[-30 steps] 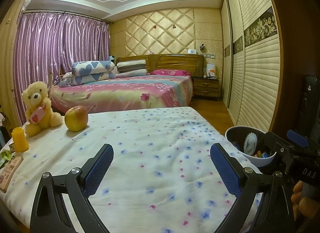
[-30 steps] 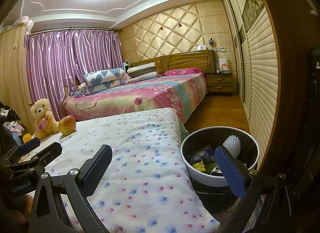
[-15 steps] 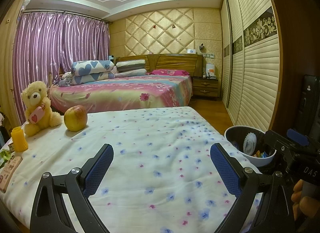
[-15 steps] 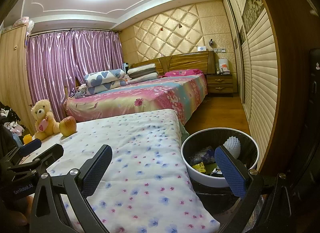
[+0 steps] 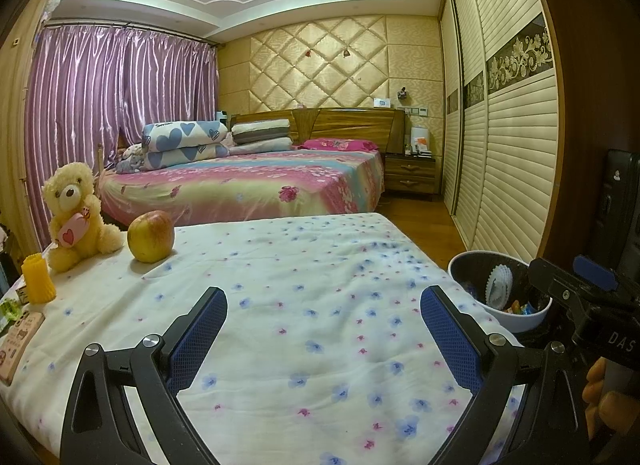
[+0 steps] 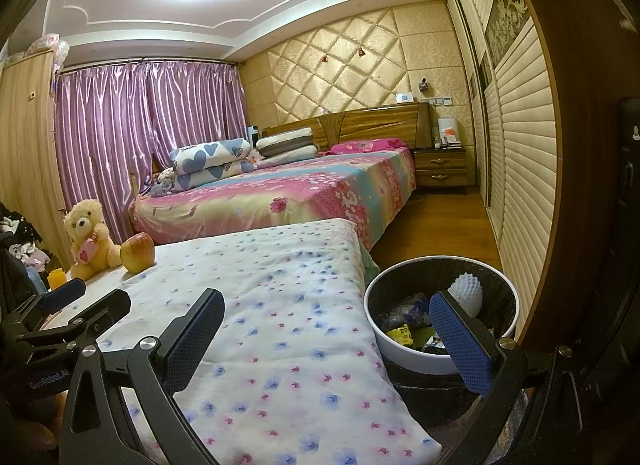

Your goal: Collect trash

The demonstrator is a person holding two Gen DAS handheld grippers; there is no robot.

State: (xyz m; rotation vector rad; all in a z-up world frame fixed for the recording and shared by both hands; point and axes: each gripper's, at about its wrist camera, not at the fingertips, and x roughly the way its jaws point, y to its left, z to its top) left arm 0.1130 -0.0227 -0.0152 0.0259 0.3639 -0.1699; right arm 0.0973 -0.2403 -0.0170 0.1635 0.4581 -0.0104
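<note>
Two grippers are seen here, both spread wide with nothing held between the blue pads. The left gripper (image 5: 323,333) is hovered over the flowered cloth (image 5: 304,297), and the right gripper (image 6: 326,339) is held over the cloth's right edge, with its right finger overlapping the trash bin (image 6: 374,335) in the picture.

Counted up on the cloth-covered surface: one apple (image 5: 151,236), one teddy bear (image 5: 74,215) just beside it with a pink heart clutched, one small yellow ribbed cup (image 5: 37,279) near the left edge, and one flat printed card (image 5: 18,339) at the edge below that. Something green is peeking in beside the card, but it's cut off and can't be identified.

One bin is seen, white-rimmed with a black liner, sitting on the floor just off the cloth's right side. The trash is inside it: one white bumpy foam piece (image 6: 465,294) leaned against the far wall, one yellow wrapper (image 6: 401,334), and a few darker crumpled bits that can't be told apart.

Further back, one big bed (image 5: 256,189) in pink floral sheets is seen, with two heart-print rolled quilts stacked on it, plus one nightstand (image 5: 410,174) beside it.

Compared to half a second ago, pretty much nothing is changed. Both grippers are kept at the same wide spread, the view is barely shifted, and everything on the cloth is left where it was.
</note>
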